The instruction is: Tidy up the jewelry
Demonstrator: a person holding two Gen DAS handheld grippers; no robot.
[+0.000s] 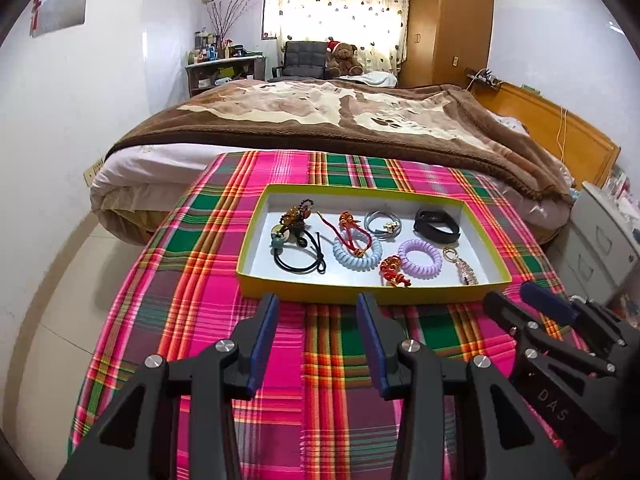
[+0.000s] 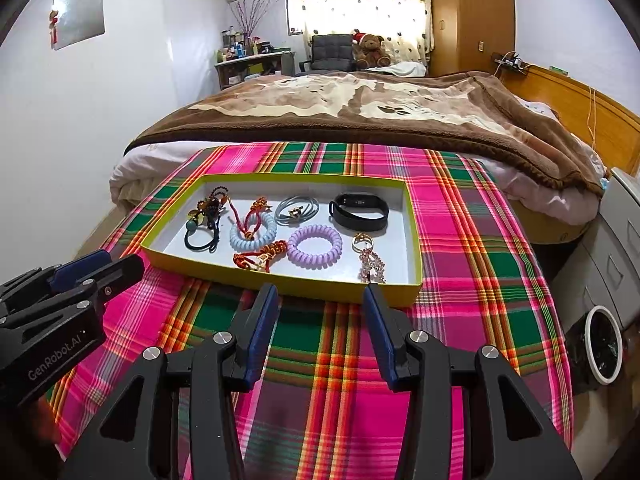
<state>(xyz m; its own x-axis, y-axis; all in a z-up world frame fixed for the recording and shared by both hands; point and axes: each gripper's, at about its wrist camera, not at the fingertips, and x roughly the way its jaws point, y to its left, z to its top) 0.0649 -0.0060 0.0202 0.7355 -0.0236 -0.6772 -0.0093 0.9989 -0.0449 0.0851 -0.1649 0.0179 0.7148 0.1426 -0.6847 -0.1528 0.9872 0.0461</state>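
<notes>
- Left wrist view: the left gripper [image 1: 318, 304] hangs spread wide, holding nothing, over the plaid cloth [image 1: 200, 280].
- The right gripper [image 2: 320, 294] is spread and empty too.
- The jewelry sits in the tray [image 2: 280, 280], just past both grippers.
- A purple coil [image 2: 315, 245] lies beside a black band [image 2: 360, 212].
- A bed [image 1: 320, 120] stands behind.
- Nothing blocks the tray.

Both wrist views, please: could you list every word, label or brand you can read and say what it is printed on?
"GenRobot.AI": white lettering on the black body of the left gripper, seen from the right wrist view.
"DAS": pale letters on the body of the right gripper, seen from the left wrist view; possibly part of a longer word.
Red hanging ornament on the wall: too blurred to read.
Black wristband display: no legible characters.
</notes>
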